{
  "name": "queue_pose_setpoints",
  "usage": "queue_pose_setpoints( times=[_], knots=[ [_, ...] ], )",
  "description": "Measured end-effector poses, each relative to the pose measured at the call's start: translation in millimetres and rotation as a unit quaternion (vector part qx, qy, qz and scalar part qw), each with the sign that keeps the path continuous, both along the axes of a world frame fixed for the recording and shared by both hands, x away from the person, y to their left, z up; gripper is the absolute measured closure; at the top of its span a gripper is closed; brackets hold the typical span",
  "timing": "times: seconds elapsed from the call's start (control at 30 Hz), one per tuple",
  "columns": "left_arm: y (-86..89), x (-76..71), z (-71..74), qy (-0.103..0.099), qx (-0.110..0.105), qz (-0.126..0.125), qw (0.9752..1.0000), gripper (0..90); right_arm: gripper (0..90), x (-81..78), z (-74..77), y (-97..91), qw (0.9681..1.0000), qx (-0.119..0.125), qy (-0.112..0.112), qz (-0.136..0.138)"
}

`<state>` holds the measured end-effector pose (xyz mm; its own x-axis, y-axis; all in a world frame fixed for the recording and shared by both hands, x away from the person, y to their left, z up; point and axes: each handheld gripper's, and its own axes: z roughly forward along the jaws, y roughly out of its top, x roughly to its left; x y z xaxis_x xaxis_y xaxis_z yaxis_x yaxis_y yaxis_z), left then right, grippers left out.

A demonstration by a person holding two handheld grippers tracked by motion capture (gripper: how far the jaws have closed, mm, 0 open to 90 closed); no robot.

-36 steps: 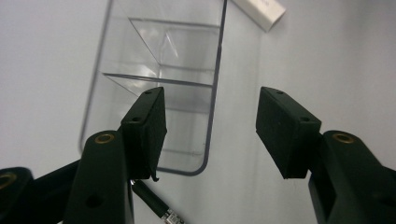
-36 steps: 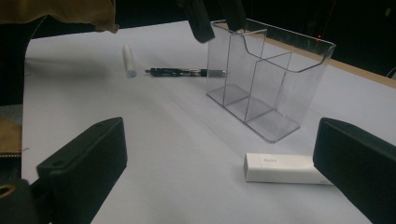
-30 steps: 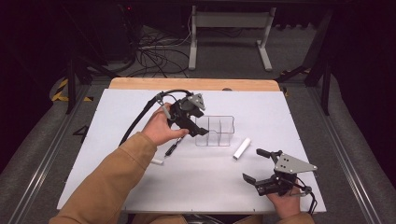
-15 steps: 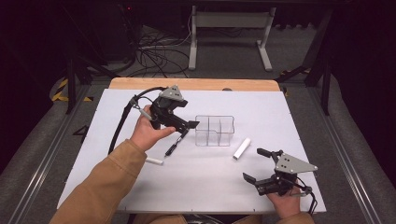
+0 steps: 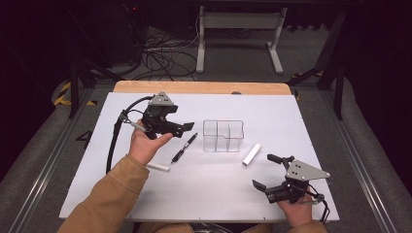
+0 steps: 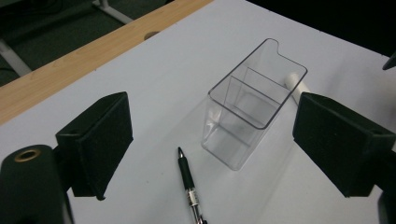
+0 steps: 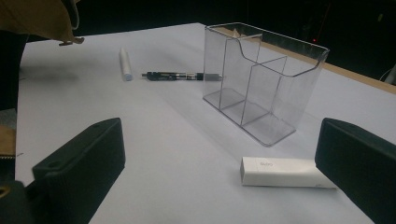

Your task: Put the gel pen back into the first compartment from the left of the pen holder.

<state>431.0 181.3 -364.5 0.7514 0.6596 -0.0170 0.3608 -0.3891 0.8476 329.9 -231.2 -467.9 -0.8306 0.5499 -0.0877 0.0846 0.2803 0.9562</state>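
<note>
While the left claw (image 5: 187, 127) hovers above the white-topped desk (image 5: 204, 194) with its black jaws spread wide, nothing sits between its pads; those jaws have just been closing a little, and they remain wide apart. In the left gripper view the black ballpoint pen with a clear barrel section (image 6: 189, 189) lies flat on the desk just below and ahead of the jaws, its tip aimed toward the clear plastic organiser box with inner dividers (image 6: 250, 119), which stands upright a short way beyond it. In the high view the pen (image 5: 184, 147) lies slanted between the left hand (image 5: 145, 145) and the box (image 5: 223, 136), near both yet touching neither.

The right claw (image 5: 265, 171) rests low at the near right of the desk, held in the right hand (image 5: 296, 213), its jaws also wide open and empty. A small white rectangular eraser (image 7: 282, 172) lies just ahead of it, beside the box. A white cylindrical stick (image 5: 157, 167) lies on the desk close to the left sleeve (image 5: 109, 204).
</note>
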Motion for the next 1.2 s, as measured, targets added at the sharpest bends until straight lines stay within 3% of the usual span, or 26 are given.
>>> queue_pose_setpoints(
  times=[0.23, 0.37, 0.43, 0.67, 0.87, 1.2],
  knots=[
    [4.2, -8.4, -12.9, -0.018, 0.025, 0.043, 0.9986, 17.7, 2.1, 0.1, -0.4, 0.3, 1.0000, -0.001, 0.001, 0.002],
    [4.3, -4.6, -25.0, 0.020, 0.004, 0.034, 0.9992, 18.7, 2.2, 0.5, -0.9, 1.2, 1.0000, -0.001, 0.003, 0.004],
    [3.8, -2.8, -29.0, 0.030, 0.007, 0.035, 0.9989, 18.6, 2.1, 0.4, -0.8, 1.3, 1.0000, -0.002, 0.003, 0.004],
    [3.2, -7.5, -36.4, 0.015, 0.029, 0.052, 0.9981, 18.7, 2.1, 0.5, -1.0, 1.4, 1.0000, -0.005, 0.004, 0.006],
    [2.8, -7.4, -39.5, 0.023, 0.055, 0.059, 0.9965, 19.4, 2.1, 0.2, -0.9, 1.1, 1.0000, -0.002, 0.003, 0.005],
    [1.1, -4.7, -41.8, 0.053, 0.050, 0.060, 0.9955, 22.8, 2.2, 0.6, -1.3, 0.9, 1.0000, -0.003, 0.004, 0.006]
  ],
)
